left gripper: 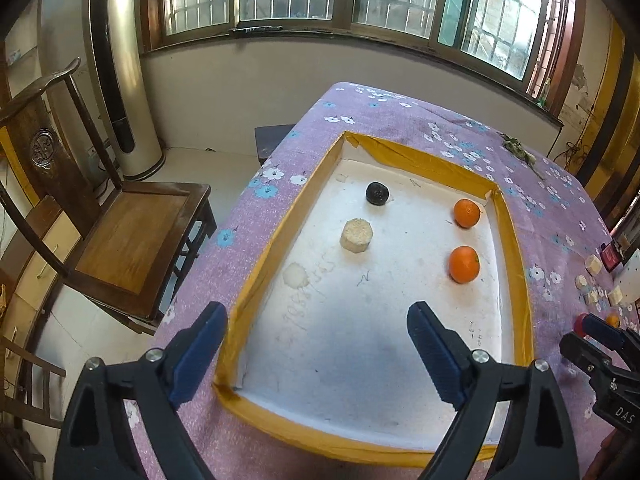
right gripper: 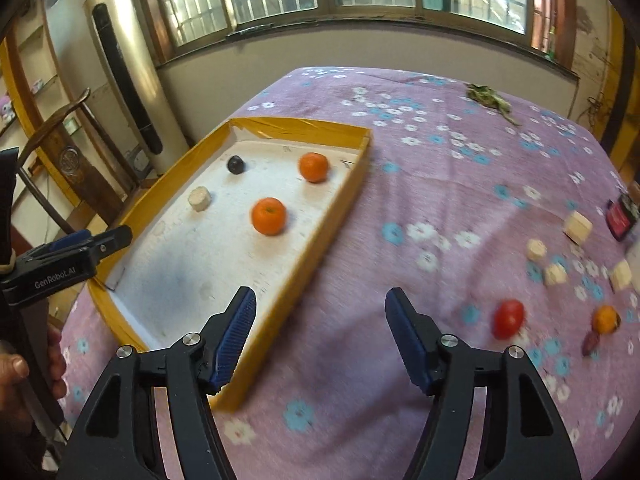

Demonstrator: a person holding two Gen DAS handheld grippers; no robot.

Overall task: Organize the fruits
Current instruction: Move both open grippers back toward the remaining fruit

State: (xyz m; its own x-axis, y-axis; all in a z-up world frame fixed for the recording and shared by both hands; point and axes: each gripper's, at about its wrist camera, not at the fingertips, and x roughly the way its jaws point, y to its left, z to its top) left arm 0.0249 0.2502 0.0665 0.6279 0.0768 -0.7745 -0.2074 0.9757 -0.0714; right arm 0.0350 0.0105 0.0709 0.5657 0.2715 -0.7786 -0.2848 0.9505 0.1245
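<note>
Fruit sorting on the purple flowered cloth (right gripper: 400, 208), with both my grippers released and holding nothing.

My left gripper (left gripper: 316, 344) hangs over the near end of the yellow-rimmed tray (left gripper: 516, 240), its fingers spread wide with only the white tray floor between them. My right gripper (right gripper: 320, 332) hangs over the cloth just beside the tray's near corner, fingers apart and nothing between them. Inside the tray lie two oranges (left gripper: 464, 264) along its right side, one (left gripper: 467, 213) farther back than the other, a dark round fruit (left gripper: 377, 193) toward the far end, and a pale round block (left gripper: 356, 235) just in front of it. Out on the cloth, well apart from the tray, I see a red fruit (right gripper: 508, 319), a small orange fruit (right gripper: 605, 319) and several pale wooden blocks (right gripper: 577, 227), all blurred.
</note>
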